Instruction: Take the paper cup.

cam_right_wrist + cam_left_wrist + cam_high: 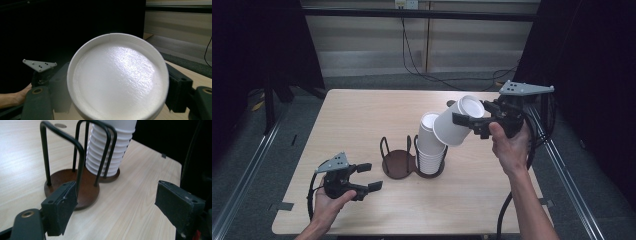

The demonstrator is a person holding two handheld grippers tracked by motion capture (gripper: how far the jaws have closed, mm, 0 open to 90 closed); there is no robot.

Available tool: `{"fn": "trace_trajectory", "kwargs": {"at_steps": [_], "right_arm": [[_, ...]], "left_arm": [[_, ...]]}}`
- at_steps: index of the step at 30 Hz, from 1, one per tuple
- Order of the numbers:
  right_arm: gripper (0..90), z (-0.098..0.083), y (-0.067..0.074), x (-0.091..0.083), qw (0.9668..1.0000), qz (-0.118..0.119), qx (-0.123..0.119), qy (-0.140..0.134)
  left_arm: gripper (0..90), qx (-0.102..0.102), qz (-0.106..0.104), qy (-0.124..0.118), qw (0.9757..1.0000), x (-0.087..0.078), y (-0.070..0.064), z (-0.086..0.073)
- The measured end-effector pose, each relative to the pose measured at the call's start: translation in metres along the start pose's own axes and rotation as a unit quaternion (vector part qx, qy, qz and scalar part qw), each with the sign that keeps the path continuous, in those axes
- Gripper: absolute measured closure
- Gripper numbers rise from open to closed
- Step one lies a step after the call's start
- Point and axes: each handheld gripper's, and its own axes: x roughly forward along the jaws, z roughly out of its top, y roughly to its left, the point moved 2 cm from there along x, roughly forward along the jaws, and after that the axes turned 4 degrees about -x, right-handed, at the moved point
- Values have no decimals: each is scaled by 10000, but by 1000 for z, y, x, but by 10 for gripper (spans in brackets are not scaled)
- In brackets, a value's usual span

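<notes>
white paper cup (459, 121) clamped across its body by the right gripper (472, 116), tilted, in the air just right of the stack of cups (430, 145) in the wire holder (406, 159). broad bare table (362, 115) to the left and behind. in the right gripper view the cup's glossy round base hides the jaw pads. left gripper (368, 177) near the front edge, jaws apart, empty. ribbed stack top cut off in the left gripper view.

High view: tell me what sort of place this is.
Probably a lab or recording booth, not a home: a bare wooden table ringed by black curtains, metal floor rails, and loose cables along the back wall.
</notes>
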Motion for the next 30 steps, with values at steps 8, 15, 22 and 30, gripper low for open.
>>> {"fn": "trace_trajectory", "kwargs": {"at_steps": [8,15,22,30], "right_arm": [[245,-17,0,-13,9999,19,120,-90],[246,-30,10,-26,9999,28,128,-51],[246,-49,23,-15,9996,239,130,107],[246,-70,34,4,9984,484,190,234]], "left_arm": [[164,218,-110,-123,9996,10,-16,16],[165,315,-323,-236,9987,19,-30,26],[161,508,-456,-265,9973,27,-44,32],[160,739,-601,-301,9950,34,-58,34]]}}
